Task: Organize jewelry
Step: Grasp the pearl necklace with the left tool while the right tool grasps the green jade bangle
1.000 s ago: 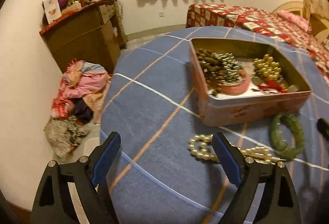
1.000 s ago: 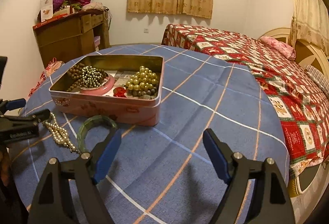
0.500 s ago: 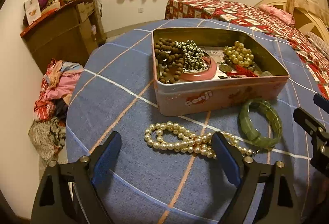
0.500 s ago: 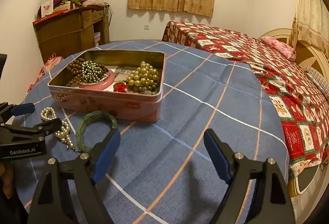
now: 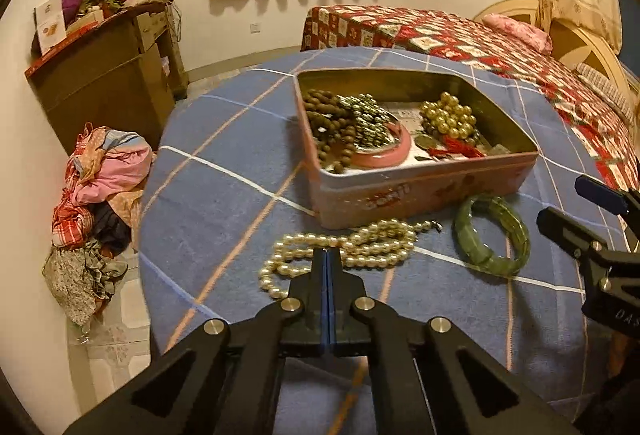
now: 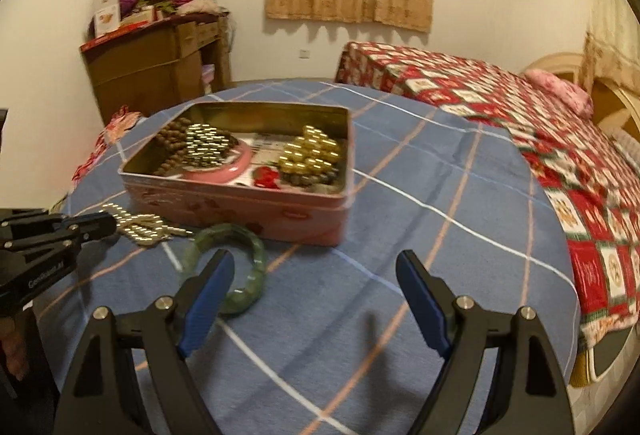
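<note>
- Pearl beads are lying in loops on the blue checked tablecloth (image 5: pixel 224 171), just in front of the pink tin (image 5: pixel 420 191); this necklace (image 5: pixel 360 241) is touching the tin's near wall or sitting right beside it, I cannot tell which.
- I am holding my left gripper (image 5: pixel 327 255) with its fingers pressed together, tips sitting at the middle of the necklace; whether a strand is pinched between them is hidden by the fingers.
- I am holding my right gripper (image 6: pixel 316 291) spread wide above the cloth, gripping nothing.
- The green bangle (image 6: pixel 236 267) is lying flat just beside the necklace, in front of the tin, and my right gripper's left finger (image 6: pixel 206 299) is overlapping it in the right wrist view.
- The tin is standing open, holding brown beads (image 5: pixel 326 127), silver beads (image 5: pixel 366 119), a pink bangle (image 5: pixel 384 153) and gold beads (image 5: pixel 450 119).
- A bed (image 6: pixel 500 103) is standing behind the table, well apart from the tin.
</note>
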A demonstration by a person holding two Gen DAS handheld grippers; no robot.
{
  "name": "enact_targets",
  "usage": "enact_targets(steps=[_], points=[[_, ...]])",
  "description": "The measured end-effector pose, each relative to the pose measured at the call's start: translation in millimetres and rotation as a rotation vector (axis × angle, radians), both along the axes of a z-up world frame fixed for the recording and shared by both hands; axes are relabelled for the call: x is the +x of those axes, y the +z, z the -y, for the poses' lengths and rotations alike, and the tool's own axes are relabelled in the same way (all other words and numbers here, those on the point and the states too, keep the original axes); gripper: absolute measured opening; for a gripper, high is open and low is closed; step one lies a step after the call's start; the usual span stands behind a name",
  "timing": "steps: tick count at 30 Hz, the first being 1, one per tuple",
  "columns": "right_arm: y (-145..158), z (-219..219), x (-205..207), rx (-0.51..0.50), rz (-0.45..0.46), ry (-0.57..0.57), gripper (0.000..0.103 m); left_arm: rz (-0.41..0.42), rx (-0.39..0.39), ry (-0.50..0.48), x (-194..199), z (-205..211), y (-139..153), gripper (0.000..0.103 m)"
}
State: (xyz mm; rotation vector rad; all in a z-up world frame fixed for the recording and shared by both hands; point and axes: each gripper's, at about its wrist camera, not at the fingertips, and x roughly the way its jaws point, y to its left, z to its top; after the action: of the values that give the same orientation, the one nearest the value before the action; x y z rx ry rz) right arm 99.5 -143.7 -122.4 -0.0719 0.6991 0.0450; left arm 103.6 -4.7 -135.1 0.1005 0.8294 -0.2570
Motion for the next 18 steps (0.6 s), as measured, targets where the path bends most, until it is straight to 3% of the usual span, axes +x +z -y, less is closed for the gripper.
enact_targets(steps=[5, 9, 10, 11, 13, 16, 17, 18], points=[[-1, -16, 9, 0.002, -0.035, 0.054, 0.085, 0.039, -0.049, 0.005, -5, -11, 11, 0.0], [-7, -30, 17, -0.005, -0.083, 0.089, 0.085, -0.003, -0.083, 0.045, 3, -20, 8, 0.005], [-9, -34, 19, -0.019, -0.098, 0.101, 0.085, -0.016, -0.087, 0.056, 6, -21, 5, 0.02], [-11, -35, 20, -0.03, -0.104, 0.103, 0.085, -0.023, -0.088, 0.067, 7, -23, 4, 0.052], [-16, -37, 24, -0.044, -0.126, 0.099, 0.085, 0.011, -0.085, 0.107, 4, -27, 5, 0.082], [-20, -31, 27, -0.014, -0.163, 0.09, 0.083, 0.019, -0.091, 0.1, 4, -27, 7, 0.083], [-21, -28, 28, 0.003, -0.171, 0.095, 0.075, 0.013, -0.095, 0.094, 5, -26, 6, 0.083], [-22, -26, 28, 0.02, -0.179, 0.107, 0.055, 0.013, -0.099, 0.081, 6, -23, 6, 0.083]])
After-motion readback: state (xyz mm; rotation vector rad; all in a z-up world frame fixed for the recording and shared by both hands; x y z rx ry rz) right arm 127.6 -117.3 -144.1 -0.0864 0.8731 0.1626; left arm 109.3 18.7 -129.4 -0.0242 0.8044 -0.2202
